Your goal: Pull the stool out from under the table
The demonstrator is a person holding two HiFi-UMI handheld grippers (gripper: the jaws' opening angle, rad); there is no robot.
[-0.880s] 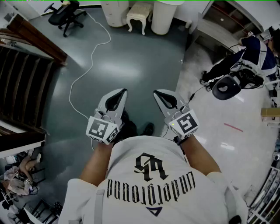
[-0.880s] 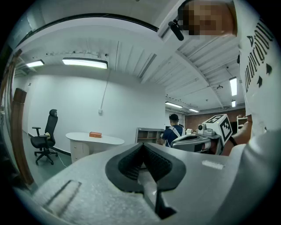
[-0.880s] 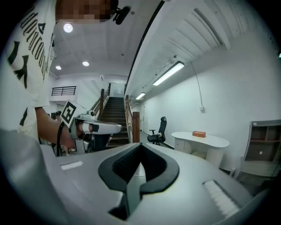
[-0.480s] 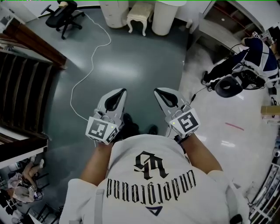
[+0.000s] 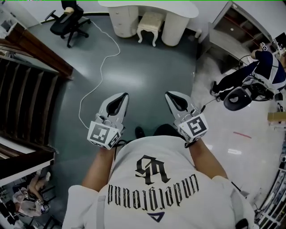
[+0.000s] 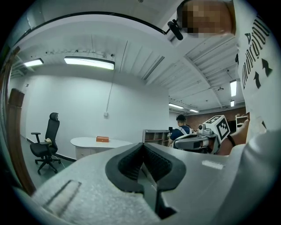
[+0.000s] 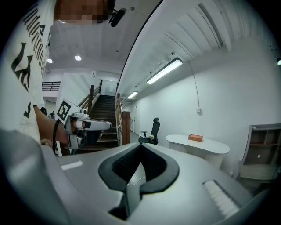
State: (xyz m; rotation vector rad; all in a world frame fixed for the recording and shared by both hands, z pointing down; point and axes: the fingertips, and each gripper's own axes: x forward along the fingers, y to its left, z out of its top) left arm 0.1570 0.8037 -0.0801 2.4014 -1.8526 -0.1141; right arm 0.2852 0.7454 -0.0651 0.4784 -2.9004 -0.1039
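A cream stool (image 5: 151, 24) with curved legs stands tucked between the two pedestals of a white table (image 5: 178, 9) at the top of the head view, across a stretch of dark floor. My left gripper (image 5: 121, 95) and right gripper (image 5: 171, 95) are held side by side in front of my chest, pointing toward the table. Both are shut with nothing in them. In the left gripper view the table (image 6: 94, 143) carries a small orange box (image 6: 102, 139). The right gripper view shows the same table (image 7: 206, 146). Neither gripper view shows the stool.
A black office chair (image 5: 69, 20) stands far left. A white cable (image 5: 100, 67) snakes over the floor. A wooden staircase (image 5: 22, 89) runs along the left. At the right a seated person (image 5: 254, 71) works beside a grey shelf unit (image 5: 237, 27).
The table and stool have slid down into fuller view as I step toward them. My feet have shifted below the grippers. Both grippers keep their pose, still shut.
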